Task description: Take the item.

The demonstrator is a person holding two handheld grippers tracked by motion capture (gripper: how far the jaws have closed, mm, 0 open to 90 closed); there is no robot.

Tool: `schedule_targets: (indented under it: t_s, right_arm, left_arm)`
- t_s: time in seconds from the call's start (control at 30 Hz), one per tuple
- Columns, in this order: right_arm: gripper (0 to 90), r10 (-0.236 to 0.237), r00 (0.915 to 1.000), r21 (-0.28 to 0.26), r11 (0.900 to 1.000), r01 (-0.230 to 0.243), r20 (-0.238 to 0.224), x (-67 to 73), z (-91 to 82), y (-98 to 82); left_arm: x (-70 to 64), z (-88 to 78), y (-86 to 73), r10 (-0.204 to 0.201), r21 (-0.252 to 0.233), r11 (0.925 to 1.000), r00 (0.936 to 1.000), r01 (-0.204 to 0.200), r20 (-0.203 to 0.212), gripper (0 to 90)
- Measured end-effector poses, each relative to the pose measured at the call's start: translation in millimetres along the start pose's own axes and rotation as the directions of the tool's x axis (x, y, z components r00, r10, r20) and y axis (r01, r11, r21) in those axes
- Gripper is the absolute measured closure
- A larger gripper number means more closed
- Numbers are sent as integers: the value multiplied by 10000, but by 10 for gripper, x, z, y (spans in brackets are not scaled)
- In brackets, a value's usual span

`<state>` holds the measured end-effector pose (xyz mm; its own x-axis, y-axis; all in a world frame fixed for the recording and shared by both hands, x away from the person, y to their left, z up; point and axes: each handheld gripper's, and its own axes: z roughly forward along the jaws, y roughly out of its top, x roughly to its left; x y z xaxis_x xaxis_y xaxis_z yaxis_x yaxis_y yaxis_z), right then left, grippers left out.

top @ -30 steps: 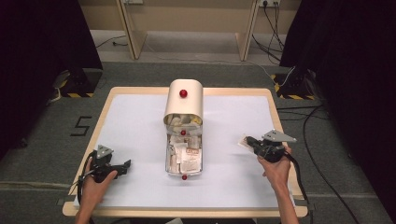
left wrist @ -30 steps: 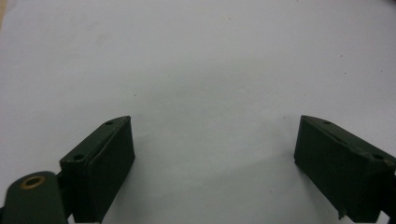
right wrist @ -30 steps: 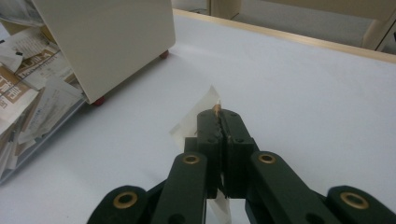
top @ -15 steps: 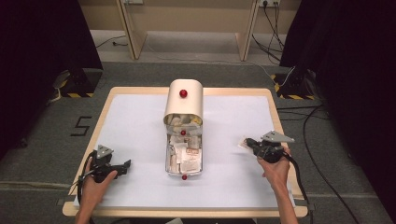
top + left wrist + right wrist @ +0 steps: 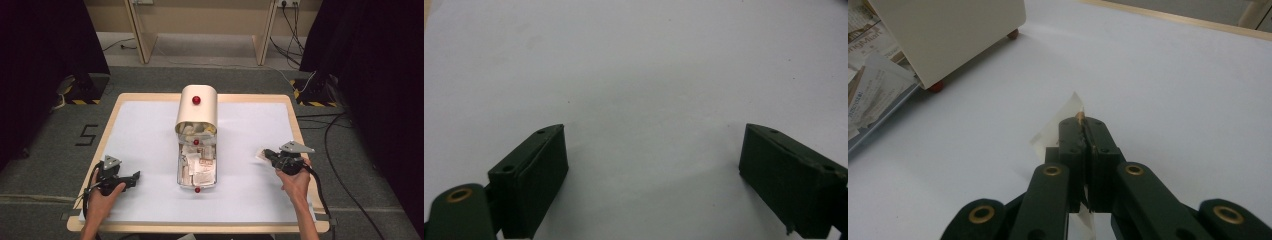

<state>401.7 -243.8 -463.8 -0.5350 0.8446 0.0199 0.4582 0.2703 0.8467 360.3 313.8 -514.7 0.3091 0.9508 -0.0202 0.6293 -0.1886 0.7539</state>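
A cream box (image 5: pixel 196 107) with a red knob stands at the table's centre. Its metal drawer (image 5: pixel 179 170) is pulled out toward me and holds several paper sachets (image 5: pixel 197 165). My right gripper (image 5: pixel 265 153) is right of the drawer, low over the table, shut on a small clear sachet (image 5: pixel 259 154). In the right gripper view the closed jaws (image 5: pixel 1084 122) pinch that translucent sachet (image 5: pixel 1058 127), with the box (image 5: pixel 948 30) up at the left. My left gripper (image 5: pixel 134 177) rests at the front left, open, with only white tabletop between its jaws (image 5: pixel 654 145).
The white table top (image 5: pixel 250 125) has a wooden rim. The box's red foot (image 5: pixel 936 86) and the drawer's sachets (image 5: pixel 873 85) lie to the left of the right gripper. Cables and dark stands sit on the floor around the table.
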Motion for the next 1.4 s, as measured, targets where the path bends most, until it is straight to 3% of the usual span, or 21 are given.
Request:
schedule_targets:
  t_s: [0.5,0.57,0.93,1.4]
  right_arm:
    - [849,78,10000,303,9995,-79,36,-28,54,-53]
    - [768,126,9999,394,9991,-128,47,-33,68,-62]
    - [692,86,9996,-103,9999,-84,280,0,-5,18]
    - [618,90,9997,-213,9997,-85,222,28,-27,48]
  left_arm:
    - [0,0,0,-1,0,10000,10000,1,-4,113]
    - [0,0,0,-2,-2,10000,10000,2,-1,113]
    - [0,0,0,-3,-1,10000,10000,3,0,113]
    - [-1,1,0,-19,-15,10000,10000,19,-2,113]
